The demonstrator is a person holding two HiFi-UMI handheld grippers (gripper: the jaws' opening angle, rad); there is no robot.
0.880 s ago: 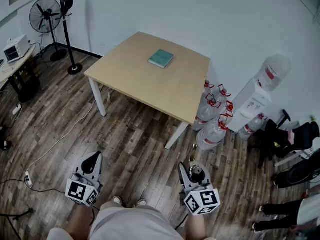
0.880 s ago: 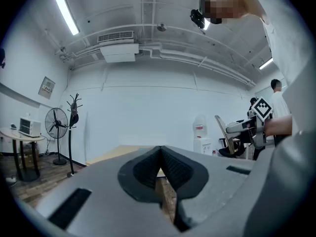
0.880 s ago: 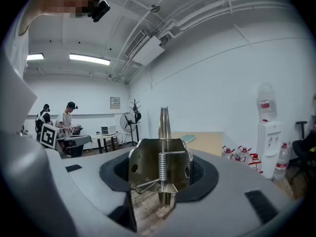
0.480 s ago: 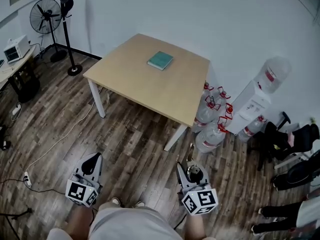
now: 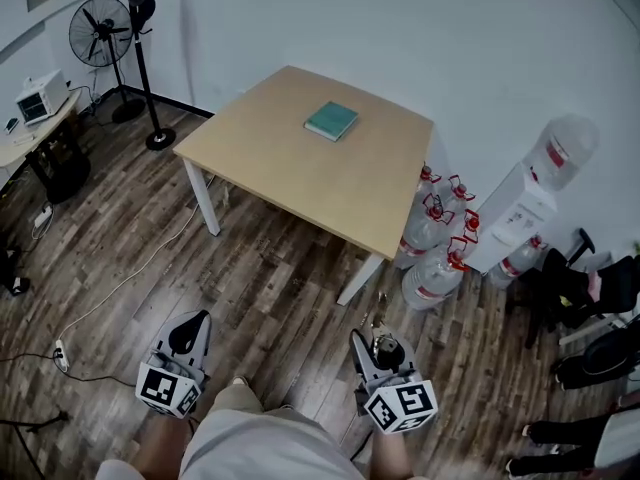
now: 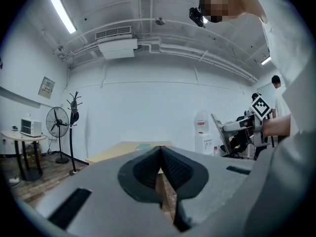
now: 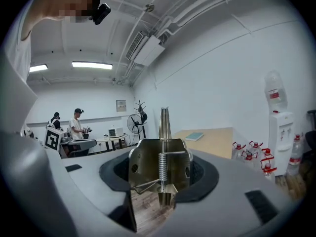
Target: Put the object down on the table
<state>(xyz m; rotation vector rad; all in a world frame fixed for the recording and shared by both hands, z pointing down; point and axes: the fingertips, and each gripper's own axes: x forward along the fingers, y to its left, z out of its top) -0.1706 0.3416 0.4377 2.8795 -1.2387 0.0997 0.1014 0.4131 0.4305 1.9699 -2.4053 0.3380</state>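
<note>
While the metal spring clip [image 7: 160, 168] is being pinched across its folded sheet-metal body by the right claw [image 7: 161, 184], with its two thin blades pointing ahead, it is being held above the wooden floor [image 5: 250, 288] at about five o'clock in the head view. It is well apart from the surface [image 5: 290, 163], which is lying toward twelve o'clock. The left claw [image 6: 160, 177] is being held with its jaws pressed together and nothing between them.

The clip is being judged light, stiff and hard, with smooth metal faces that are likely slippery against the pads. The exposed coil spring and wire legs are being treated as parts to avoid, since a squeeze there could spread the blades. The flat side plates are being judged the safest place for a hold. A teal book [image 5: 331, 121] is lying on the surface toward its one o'clock side, and bare wood is showing nearer six o'clock for the set-down.
</note>
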